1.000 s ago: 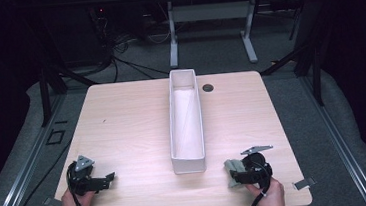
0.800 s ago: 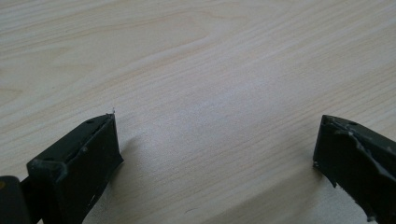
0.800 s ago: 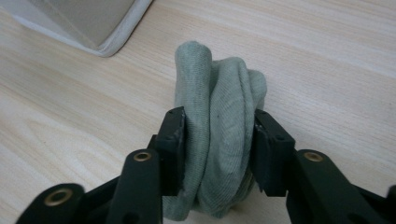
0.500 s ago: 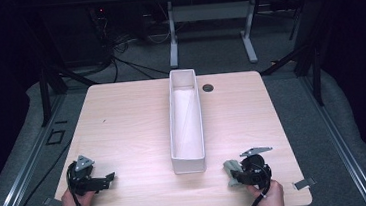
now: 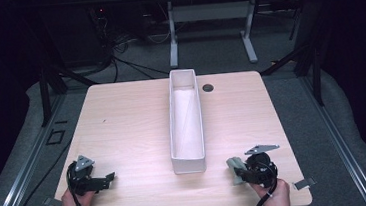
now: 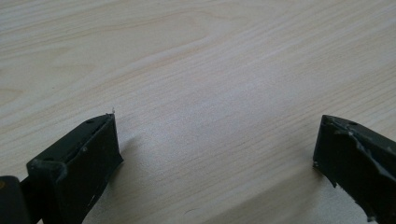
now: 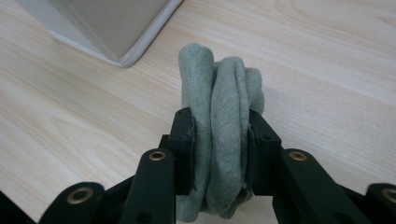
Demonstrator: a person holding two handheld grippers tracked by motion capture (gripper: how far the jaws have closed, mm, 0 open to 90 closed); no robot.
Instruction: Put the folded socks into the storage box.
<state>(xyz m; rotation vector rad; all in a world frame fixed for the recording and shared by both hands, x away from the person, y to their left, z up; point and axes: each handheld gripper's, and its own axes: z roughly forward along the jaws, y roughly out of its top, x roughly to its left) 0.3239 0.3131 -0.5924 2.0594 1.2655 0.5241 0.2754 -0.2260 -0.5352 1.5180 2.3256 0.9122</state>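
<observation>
A rolled grey-green cloth (image 7: 219,116) is squeezed between the jaws of my right gripper (image 7: 219,144), just above the table near the white bin's near corner (image 7: 121,28). From above, the cloth (image 5: 235,169) sticks out left of the right gripper (image 5: 244,170) at the table's front right. The long white bin (image 5: 186,120) runs down the table's middle and looks empty. My left gripper (image 5: 108,179) rests at the front left; its jaws stand wide apart over bare wood, with black fingertips (image 6: 95,144) at each side.
The light wooden table (image 5: 122,123) has a dark grommet hole (image 5: 208,88) beside the bin's far end. Beyond the far edge are cables and a second desk's legs (image 5: 173,38) on dark floor.
The right gripper with the cloth has shifted slightly; the left gripper has stayed put.
</observation>
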